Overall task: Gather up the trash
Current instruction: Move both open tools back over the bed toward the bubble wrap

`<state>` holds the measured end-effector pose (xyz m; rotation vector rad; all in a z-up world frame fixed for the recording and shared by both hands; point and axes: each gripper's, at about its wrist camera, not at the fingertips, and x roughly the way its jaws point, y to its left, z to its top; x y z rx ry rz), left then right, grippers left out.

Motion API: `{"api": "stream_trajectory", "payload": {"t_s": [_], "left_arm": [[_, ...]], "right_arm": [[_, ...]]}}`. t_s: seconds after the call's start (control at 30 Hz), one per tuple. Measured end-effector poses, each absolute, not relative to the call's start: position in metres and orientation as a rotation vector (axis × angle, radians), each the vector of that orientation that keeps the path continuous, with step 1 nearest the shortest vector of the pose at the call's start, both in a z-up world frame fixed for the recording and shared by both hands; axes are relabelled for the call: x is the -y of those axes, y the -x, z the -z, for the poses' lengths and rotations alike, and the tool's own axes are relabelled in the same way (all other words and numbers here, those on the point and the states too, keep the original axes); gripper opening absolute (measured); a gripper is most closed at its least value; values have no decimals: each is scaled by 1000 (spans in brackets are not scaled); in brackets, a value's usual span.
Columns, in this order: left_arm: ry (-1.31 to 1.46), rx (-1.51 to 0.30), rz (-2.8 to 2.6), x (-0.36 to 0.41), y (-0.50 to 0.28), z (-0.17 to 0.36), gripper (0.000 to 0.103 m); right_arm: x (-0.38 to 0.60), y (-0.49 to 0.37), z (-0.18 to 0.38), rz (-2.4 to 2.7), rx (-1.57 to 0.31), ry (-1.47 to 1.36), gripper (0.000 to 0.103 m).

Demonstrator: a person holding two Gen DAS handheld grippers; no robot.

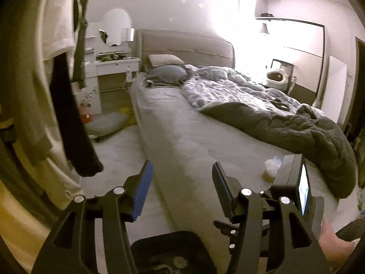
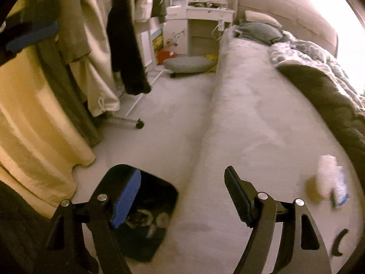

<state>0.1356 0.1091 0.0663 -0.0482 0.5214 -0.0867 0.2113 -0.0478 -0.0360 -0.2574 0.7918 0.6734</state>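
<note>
Right wrist: both tools empty above black bin

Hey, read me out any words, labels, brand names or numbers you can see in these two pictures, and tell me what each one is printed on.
No text can be read in either view.
Small lit screen beside the left claw: bright, too blurred to read.
Plastic bottle on the bed: blue-and-white label, blurred.
Dressing table front: flower decals only, no words visible.
Black bin on the floor: contents blurred, nothing legible.
</note>
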Motion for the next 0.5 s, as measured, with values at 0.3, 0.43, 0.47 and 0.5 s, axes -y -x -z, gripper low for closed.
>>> {"api": "stream_trajectory", "payload": {"t_s": [0.3, 0.43, 0.47, 0.5], "left_arm": [[6, -538, 155, -54, -158, -60, 63], [-9, -549, 180, -34, -167, -54, 64], [-10, -553, 183, -30, -169, -52, 64], [-13, -558, 191, -25, -172, -50, 64]], "right_arm": [[101, -220, 30, -588, -754, 259, 78], [127, -222, 29, -550, -745, 254, 80], [132, -223, 29, -543, -744, 252, 81], [139, -224, 29, -533, -742, 250, 81]]}}
